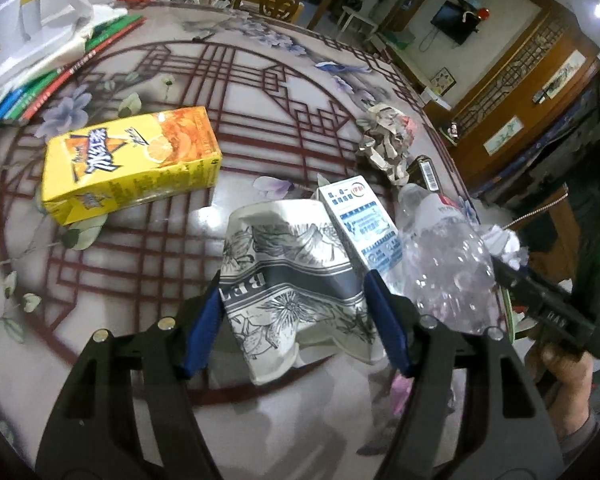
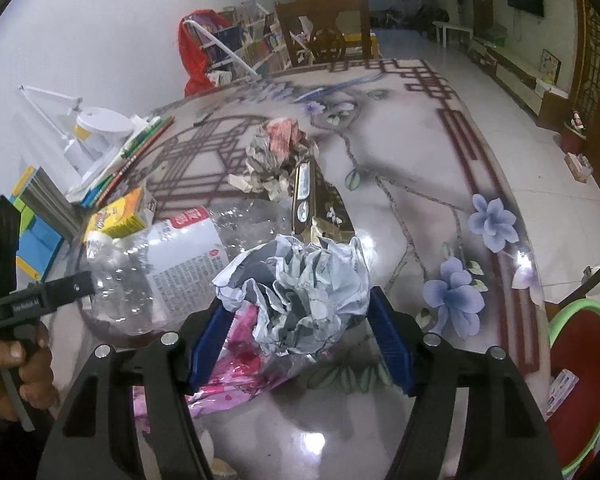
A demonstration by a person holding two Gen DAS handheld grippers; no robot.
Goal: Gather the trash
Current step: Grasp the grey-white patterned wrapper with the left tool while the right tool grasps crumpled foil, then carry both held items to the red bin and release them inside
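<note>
My left gripper [image 1: 296, 304] is shut on a crushed paper cup [image 1: 292, 280] with grey flower print, held above the table. My right gripper [image 2: 300, 316] is shut on a crumpled white-grey paper ball [image 2: 300, 292], also seen in the left wrist view [image 1: 504, 240]. On the table lie a yellow juice carton [image 1: 132, 164], a small white-blue milk carton [image 1: 364, 220], a crushed clear plastic bottle [image 2: 168, 264], a crumpled printed paper wad [image 2: 276, 152], a brown wrapper [image 2: 304, 200] and a pink plastic wrapper [image 2: 236, 364].
The round table [image 2: 420, 152] has a flower and lattice pattern. Books, pencils and a white lamp [image 2: 96, 128] sit at its far left. A green-rimmed red bin [image 2: 580, 380] stands below the table's right edge. A wooden chair [image 2: 324, 28] stands beyond.
</note>
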